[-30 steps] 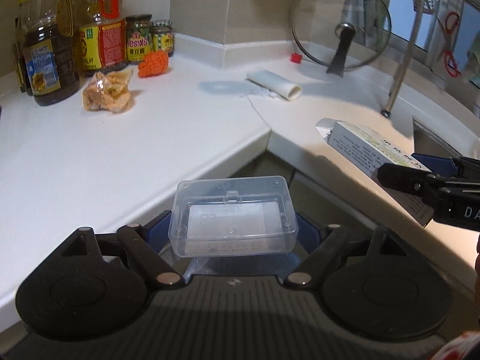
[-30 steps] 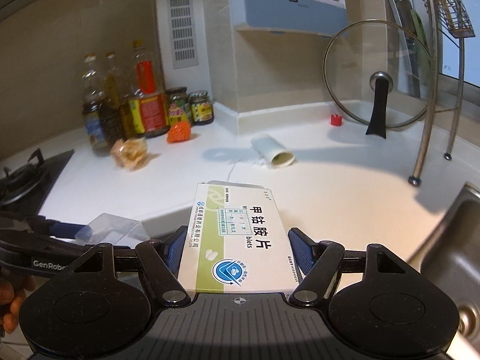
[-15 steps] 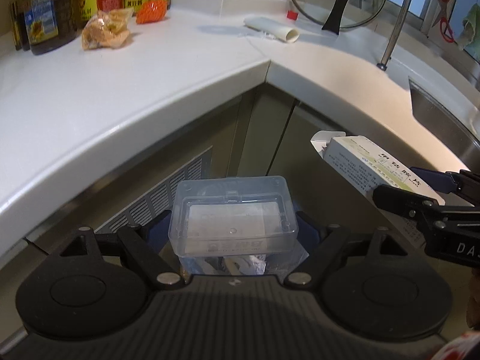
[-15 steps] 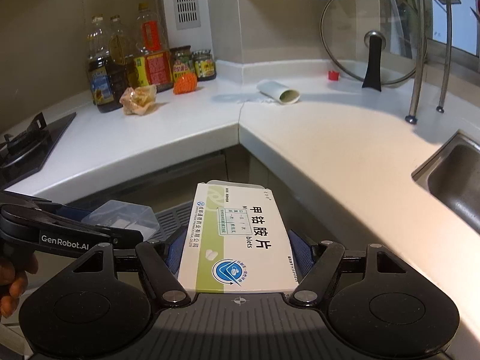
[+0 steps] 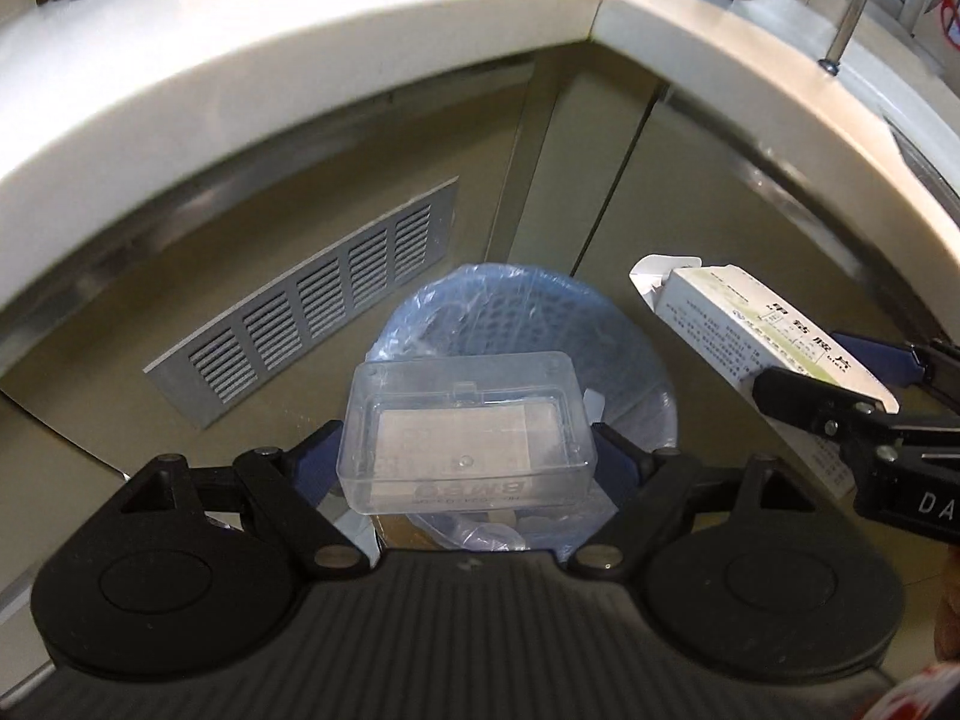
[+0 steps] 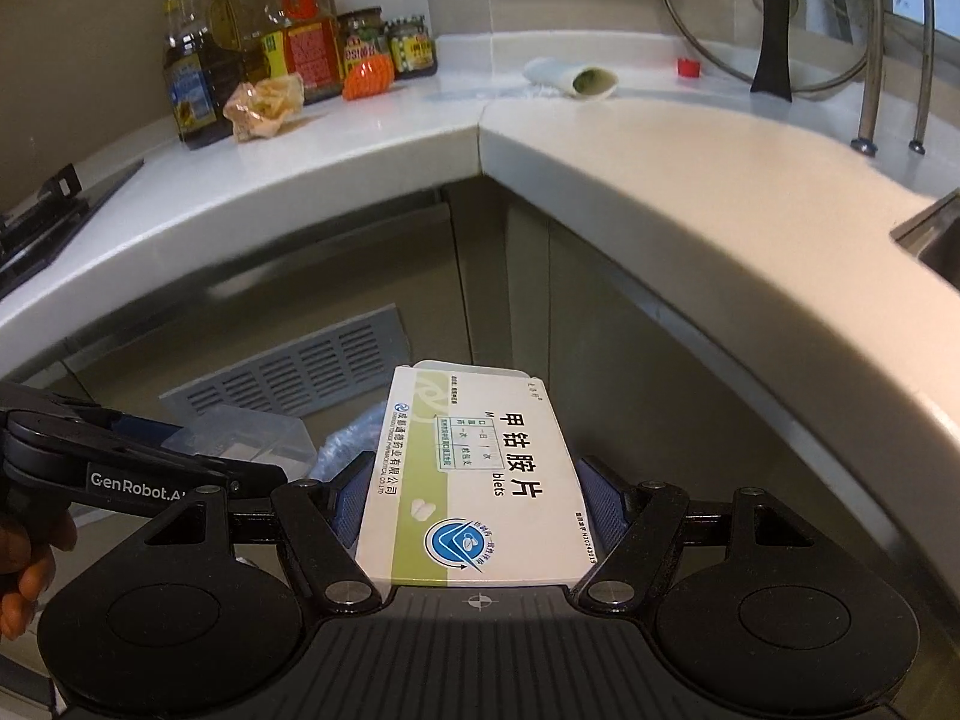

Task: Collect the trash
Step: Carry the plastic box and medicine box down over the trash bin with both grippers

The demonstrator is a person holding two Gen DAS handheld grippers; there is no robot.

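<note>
You've dropped both hands below the worktop (image 5: 360, 30): a second ago the left wrist view looked across its top, now its edge arcs overhead and the cabinet fronts with the vent grille (image 5: 312, 306) fill the frame. A blue-lined bin (image 5: 624, 348) has come into view, right under the clear plastic box (image 5: 465, 432). In the right wrist view the counter clutter has slid far and up, with the bin's liner showing left of the medicine carton (image 6: 474, 480).

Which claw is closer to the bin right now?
Left. The left claw, gripping the clear box, hangs over the bin. The right claw, holding the pill box, is off to the bin's right side.
</note>
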